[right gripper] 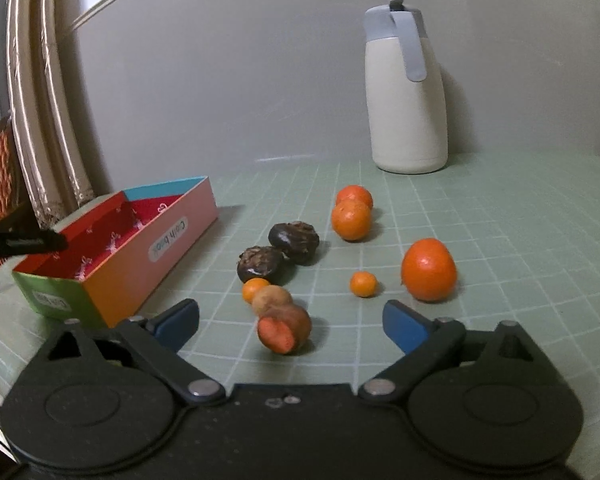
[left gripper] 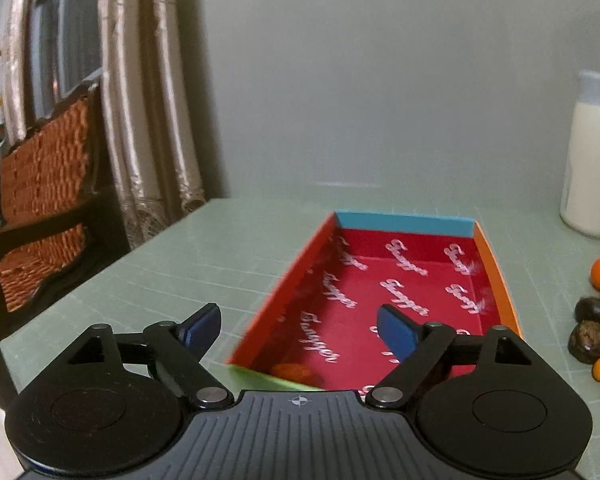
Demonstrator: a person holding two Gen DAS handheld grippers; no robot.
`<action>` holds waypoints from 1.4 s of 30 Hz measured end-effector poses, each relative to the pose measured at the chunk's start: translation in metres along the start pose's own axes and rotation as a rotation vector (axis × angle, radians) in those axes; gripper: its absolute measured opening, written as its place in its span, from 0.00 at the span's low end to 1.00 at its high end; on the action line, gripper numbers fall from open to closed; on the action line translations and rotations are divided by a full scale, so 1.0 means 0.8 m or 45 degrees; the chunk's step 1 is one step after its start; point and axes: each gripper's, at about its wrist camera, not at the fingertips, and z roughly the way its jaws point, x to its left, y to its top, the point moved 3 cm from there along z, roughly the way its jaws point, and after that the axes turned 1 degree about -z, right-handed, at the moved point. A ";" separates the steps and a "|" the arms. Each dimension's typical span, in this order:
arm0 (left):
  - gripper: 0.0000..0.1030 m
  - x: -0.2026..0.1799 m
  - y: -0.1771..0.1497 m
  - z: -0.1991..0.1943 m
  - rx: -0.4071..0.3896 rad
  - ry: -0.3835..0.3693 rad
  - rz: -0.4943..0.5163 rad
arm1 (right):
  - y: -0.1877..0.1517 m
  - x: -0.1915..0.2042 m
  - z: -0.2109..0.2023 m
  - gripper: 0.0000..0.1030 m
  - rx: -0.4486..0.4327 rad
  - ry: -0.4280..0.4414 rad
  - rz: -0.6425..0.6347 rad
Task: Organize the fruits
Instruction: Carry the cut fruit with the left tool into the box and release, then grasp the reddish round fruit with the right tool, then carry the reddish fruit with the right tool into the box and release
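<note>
In the left wrist view, the left gripper hangs with jaws apart and empty over the near end of the red-lined box, where 1 orange fruit lies. In the right wrist view, the right gripper is spread wide and empty just short of the cut brown fruit, with tangerines and 2 dark fruits loose on the green mat beside the box.

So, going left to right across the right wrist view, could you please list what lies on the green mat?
Colourful open cardboard box → two dark brown wrinkled fruits → small orange kumquat → large round orange tangerine.
</note>
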 end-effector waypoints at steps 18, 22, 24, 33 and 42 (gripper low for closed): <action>0.93 0.083 -0.033 -0.039 0.048 0.125 -0.129 | -0.006 0.002 0.022 0.40 0.045 0.013 0.045; 0.95 0.091 -0.038 -0.041 0.061 0.136 -0.129 | -0.006 0.005 0.022 0.38 0.042 0.009 0.043; 0.95 0.094 -0.040 -0.040 0.070 0.138 -0.136 | -0.006 0.005 0.023 0.38 0.043 0.005 0.046; 0.96 0.099 -0.045 -0.036 0.093 0.142 -0.153 | -0.007 0.001 0.028 0.34 0.051 -0.025 0.070; 0.96 0.097 -0.048 -0.036 0.099 0.155 -0.130 | -0.007 0.005 0.031 0.31 0.059 -0.028 0.062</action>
